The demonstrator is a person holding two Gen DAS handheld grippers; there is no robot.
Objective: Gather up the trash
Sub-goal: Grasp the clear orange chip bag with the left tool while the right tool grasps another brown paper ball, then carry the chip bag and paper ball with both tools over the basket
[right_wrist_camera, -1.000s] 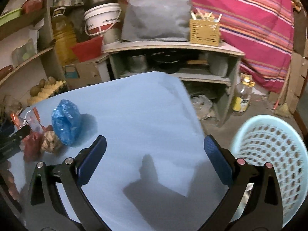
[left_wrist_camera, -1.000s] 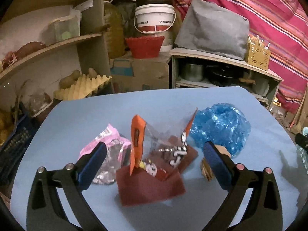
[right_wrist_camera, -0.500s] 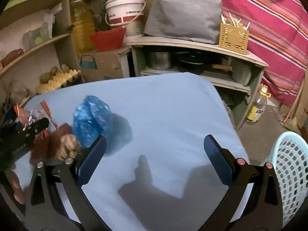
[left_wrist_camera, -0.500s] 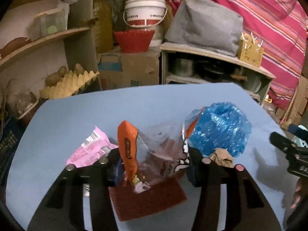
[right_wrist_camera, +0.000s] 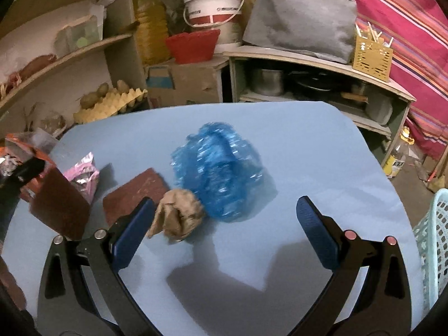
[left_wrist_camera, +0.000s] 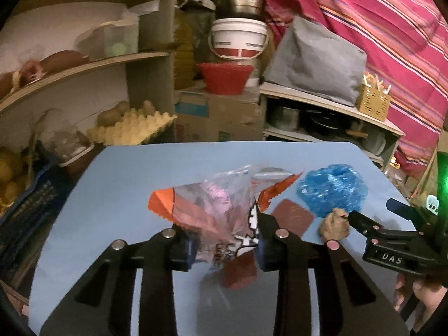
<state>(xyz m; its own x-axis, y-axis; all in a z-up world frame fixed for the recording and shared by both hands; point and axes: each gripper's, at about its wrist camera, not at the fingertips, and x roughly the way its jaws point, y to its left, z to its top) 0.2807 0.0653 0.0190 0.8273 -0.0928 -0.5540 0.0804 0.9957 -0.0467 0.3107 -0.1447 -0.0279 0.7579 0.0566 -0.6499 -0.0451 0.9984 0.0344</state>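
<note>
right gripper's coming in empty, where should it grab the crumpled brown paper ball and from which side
Probably across the ball's rounded middle, coming from above and the near side. Its far side leans on the blue plastic bag and a brown square lies to its left, so the right gripper's open jaws should straddle only the ball.

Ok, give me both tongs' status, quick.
Left tongs: just been closing, now shut on the clear snack bag.
Right tongs: open, holding nothing, near the paper ball.
</note>
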